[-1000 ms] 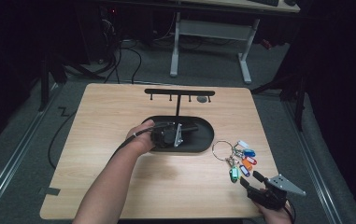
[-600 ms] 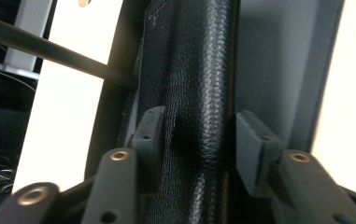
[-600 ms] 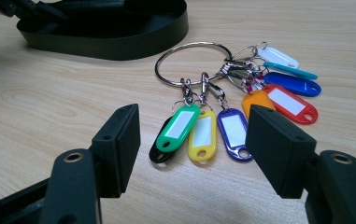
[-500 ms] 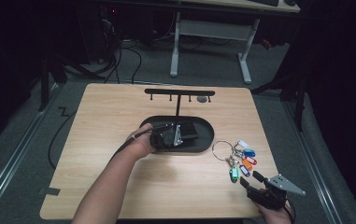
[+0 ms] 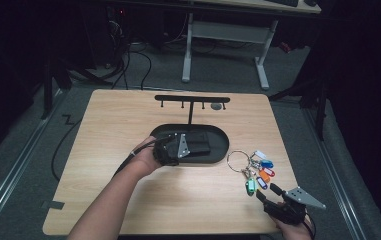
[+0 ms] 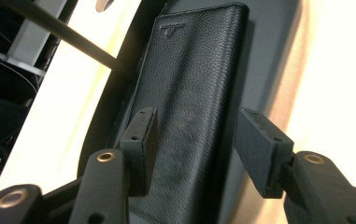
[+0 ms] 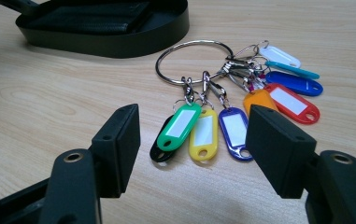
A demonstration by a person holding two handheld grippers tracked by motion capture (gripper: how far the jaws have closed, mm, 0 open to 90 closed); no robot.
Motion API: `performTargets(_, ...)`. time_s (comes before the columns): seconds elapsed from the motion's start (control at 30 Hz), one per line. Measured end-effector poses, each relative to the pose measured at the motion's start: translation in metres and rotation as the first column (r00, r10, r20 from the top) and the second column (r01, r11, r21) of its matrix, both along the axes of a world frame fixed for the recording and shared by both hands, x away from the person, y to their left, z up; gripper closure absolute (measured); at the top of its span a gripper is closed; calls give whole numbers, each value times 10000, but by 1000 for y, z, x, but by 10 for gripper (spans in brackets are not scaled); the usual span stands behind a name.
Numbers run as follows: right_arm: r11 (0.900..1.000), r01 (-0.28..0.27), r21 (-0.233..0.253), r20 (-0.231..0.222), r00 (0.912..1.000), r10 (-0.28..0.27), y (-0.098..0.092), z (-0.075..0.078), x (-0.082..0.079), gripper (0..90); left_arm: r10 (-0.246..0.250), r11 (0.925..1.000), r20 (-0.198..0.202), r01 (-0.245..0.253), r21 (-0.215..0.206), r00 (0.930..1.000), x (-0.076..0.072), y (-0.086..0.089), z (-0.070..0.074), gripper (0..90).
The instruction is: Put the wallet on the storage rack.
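1. The black leather wallet (image 6: 189,107) lies flat in the dark oval tray (image 5: 223,145) at mid-tabletop (image 5: 118,125).
2. The left gripper (image 6: 194,140) hovers at the wallet's near end, its fingers (image 6: 140,140) parted and straddling the wallet's width. They hold nothing, and whether they touch its edges I cannot tell.
3. The wallet's long axis runs straight away from the fingers, so closing would pinch it across its narrow width.
4. The wallet is pebbled, soft-looking leather; the tray is smooth and hard with a low wall.
5. The right gripper (image 7: 192,140) waits wide open and empty, near the steel key ring (image 7: 189,63) with coloured plastic tags (image 7: 203,133).
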State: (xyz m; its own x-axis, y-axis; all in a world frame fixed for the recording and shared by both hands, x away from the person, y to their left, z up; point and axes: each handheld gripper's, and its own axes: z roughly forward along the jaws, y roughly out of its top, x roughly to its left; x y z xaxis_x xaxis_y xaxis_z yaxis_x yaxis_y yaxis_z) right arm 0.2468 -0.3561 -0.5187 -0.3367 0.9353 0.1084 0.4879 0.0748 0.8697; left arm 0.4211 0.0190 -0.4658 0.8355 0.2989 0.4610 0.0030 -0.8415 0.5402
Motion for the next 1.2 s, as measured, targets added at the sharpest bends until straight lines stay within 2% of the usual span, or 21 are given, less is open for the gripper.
performTargets(0.17, 10000, -55, -45, -38, 10000, 55, 2, -1, 0, 357, 288, 9973, -155, -297, -667, 9995, -18, 19, 1, 505)
performTargets(0.23, 10000, -72, -63, -54, 10000, 72, 2, -1, 0, 357, 571, 9923, -281, -598, -1083, 9980, -28, 33, -1, 501)
performTargets(0.3, 10000, -51, -47, -82, 10000, 51, 2, -1, 0, 357, 658, 9900, -358, -698, -1225, 9972, -32, 38, -2, 500)
performTargets(0.37, 10000, -31, -58, -100, 9999, 30, 3, -1, 0, 356, 1000, 9827, -486, -1063, -1516, 9938, -44, 52, -7, 492)
performTargets(0.4, 10000, -31, -58, -100, 9999, 30, 3, -1, 0, 356, 1000, 9827, -486, -1063, -1516, 9938, -44, 52, -7, 493)
performTargets(0.43, 10000, -41, -70, -99, 9999, 40, 3, -1, 0, 357, 1188, 9748, -692, -1295, -1814, 9905, -52, 63, -11, 490)
performTargets(0.47, 10000, -41, -70, -99, 9999, 40, 3, -1, 0, 357, 1188, 9748, -692, -1295, -1814, 9905, -52, 63, -11, 490)
performTargets(0.57, 9999, -129, -114, -82, 9999, 128, 3, -2, 0, 357, 1494, 9599, -989, -1683, -2240, 9838, -65, 79, -18, 490)
performTargets(0.63, 9998, -187, -123, -136, 9997, 185, 4, -2, 1, 357, 1651, 9456, -1208, -1920, -2626, 9788, -74, 90, -22, 484)
performTargets(0.67, 9997, -210, -113, -206, 9996, 208, 5, -3, 1, 357, 1845, 9291, -1463, -2210, -2966, 9719, -83, 101, -26, 480)
performTargets(0.73, 9995, -291, -156, -205, 9994, 288, 6, -4, 1, 357, 1987, 9160, -1681, -2439, -3185, 9655, -93, 112, -28, 477)
performTargets(0.77, 9995, -291, -156, -205, 9994, 288, 6, -4, 1, 357, 1987, 9160, -1681, -2439, -3185, 9655, -93, 112, -28, 472)
performTargets(0.83, 9993, -353, -139, -218, 9991, 350, 7, -4, 1, 354, 2296, 8978, -1926, -2840, -3366, 9540, -102, 123, -30, 467)
performTargets(0.87, 9990, -417, -179, -165, 9990, 414, 7, -4, 1, 353, 2433, 8767, -2241, -3127, -3654, 9437, -108, 131, -32, 457)
performTargets(0.9, 9990, -417, -179, -165, 9990, 414, 7, -4, 1, 353, 2493, 8655, -2368, -3257, -3806, 9390, -112, 136, -32, 457)
performTargets(0.97, 9988, -441, -210, -175, 9989, 437, 8, -4, 1, 352, 2701, 8342, -2441, -3530, -4237, 9314, -123, 149, -37, 446)
performTargets(1.03, 9985, -488, -242, -225, 9986, 483, 8, -6, 2, 351, 2901, 8118, -2485, -3751, -4474, 9242, -129, 158, -43, 436)
performTargets(1.07, 9981, -514, -336, -311, 9982, 504, 9, -8, 4, 351, 3017, 7902, -2765, -4016, -4629, 9124, -132, 165, -45, 421)
performTargets(1.13, 9983, -465, -344, -468, 9979, 449, 9, -8, 5, 352, 3032, 7901, -2795, -4043, -4607, 9110, -132, 166, -44, 395)
performTargets(1.17, 9983, -448, -360, -494, 9979, 429, 10, -8, 6, 352, 3191, 7808, -2669, -4119, -4697, 9094, -132, 170, -42, 388)
performTargets(1.2, 9983, -427, -389, -449, 9982, 409, 10, -7, 6, 350, 3239, 7721, -2732, -4199, -4769, 9058, -131, 171, -42, 380)
